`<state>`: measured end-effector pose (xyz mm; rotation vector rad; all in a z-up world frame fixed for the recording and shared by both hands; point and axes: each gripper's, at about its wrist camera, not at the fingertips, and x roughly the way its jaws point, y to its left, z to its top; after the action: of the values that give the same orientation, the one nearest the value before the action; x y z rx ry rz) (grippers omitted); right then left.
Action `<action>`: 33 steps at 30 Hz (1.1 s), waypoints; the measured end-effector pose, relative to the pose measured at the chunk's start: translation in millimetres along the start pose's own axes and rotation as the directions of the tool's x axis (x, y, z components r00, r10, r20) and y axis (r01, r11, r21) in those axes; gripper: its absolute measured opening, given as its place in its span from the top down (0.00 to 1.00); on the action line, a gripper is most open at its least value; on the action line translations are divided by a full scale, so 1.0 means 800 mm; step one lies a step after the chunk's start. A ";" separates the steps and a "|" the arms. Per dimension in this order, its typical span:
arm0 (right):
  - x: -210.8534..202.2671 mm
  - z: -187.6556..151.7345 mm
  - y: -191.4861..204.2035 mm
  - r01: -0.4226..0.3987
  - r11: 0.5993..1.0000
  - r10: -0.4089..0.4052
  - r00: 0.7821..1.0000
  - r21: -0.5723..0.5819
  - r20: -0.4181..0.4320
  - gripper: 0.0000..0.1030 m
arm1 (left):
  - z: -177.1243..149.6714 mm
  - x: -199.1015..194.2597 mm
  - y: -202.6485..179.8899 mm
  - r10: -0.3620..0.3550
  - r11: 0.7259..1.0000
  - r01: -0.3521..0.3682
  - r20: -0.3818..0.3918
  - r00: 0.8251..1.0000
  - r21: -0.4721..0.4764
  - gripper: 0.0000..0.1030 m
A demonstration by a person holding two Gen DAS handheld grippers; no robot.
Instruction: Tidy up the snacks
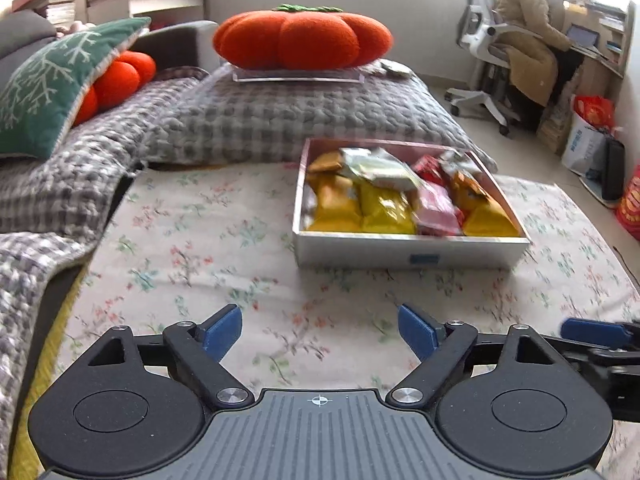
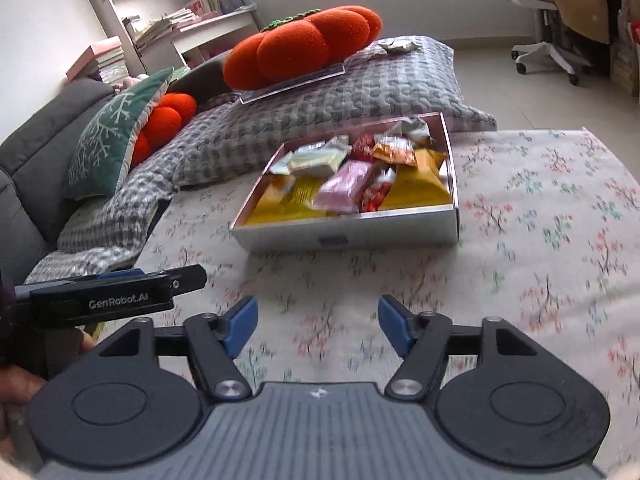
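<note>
A shallow white box point(image 1: 408, 249) stands on the floral cloth, filled with several snack packets in yellow point(image 1: 386, 210), pink point(image 1: 436, 210), red and pale green wrappers. It also shows in the right wrist view point(image 2: 352, 236), with a pink packet point(image 2: 348, 186) on top. My left gripper point(image 1: 320, 332) is open and empty, held over the cloth in front of the box. My right gripper point(image 2: 318, 326) is open and empty too, just to the right of the left one, whose black body point(image 2: 112, 296) shows at its left.
The floral cloth point(image 1: 192, 248) covers the table. Behind the box lies a grey checked blanket point(image 1: 280, 116) with an orange pumpkin cushion point(image 1: 302, 38) on a clear tray. A green cushion point(image 1: 52, 80) sits at the left. An office chair point(image 1: 504, 52) stands at the far right.
</note>
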<state>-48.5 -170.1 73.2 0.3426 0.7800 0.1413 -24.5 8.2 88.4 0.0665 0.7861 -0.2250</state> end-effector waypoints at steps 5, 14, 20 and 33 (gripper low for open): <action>0.005 0.002 0.011 0.022 0.999 -0.022 1.000 -0.050 0.007 0.24 | -0.009 0.005 -0.008 0.016 0.999 -0.016 0.012 1.000 0.030 0.11; 0.012 -0.010 0.013 0.123 0.986 -0.125 0.992 -0.108 -0.005 0.10 | -0.021 0.026 -0.017 0.041 0.998 -0.040 -0.014 0.999 0.055 0.08; 0.010 -0.011 0.010 0.138 0.986 -0.138 0.990 -0.091 0.002 0.05 | -0.021 0.022 -0.014 0.050 0.998 -0.050 0.007 0.999 0.038 0.04; 0.008 -0.014 0.011 0.206 0.973 -0.207 0.978 -0.103 -0.001 0.01 | -0.025 0.021 -0.012 0.063 0.998 -0.062 -0.013 0.998 0.026 0.01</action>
<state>-51.8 -157.7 64.7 0.1619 0.8120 -0.0124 -28.9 -1.3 62.6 0.1169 0.7942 -0.1756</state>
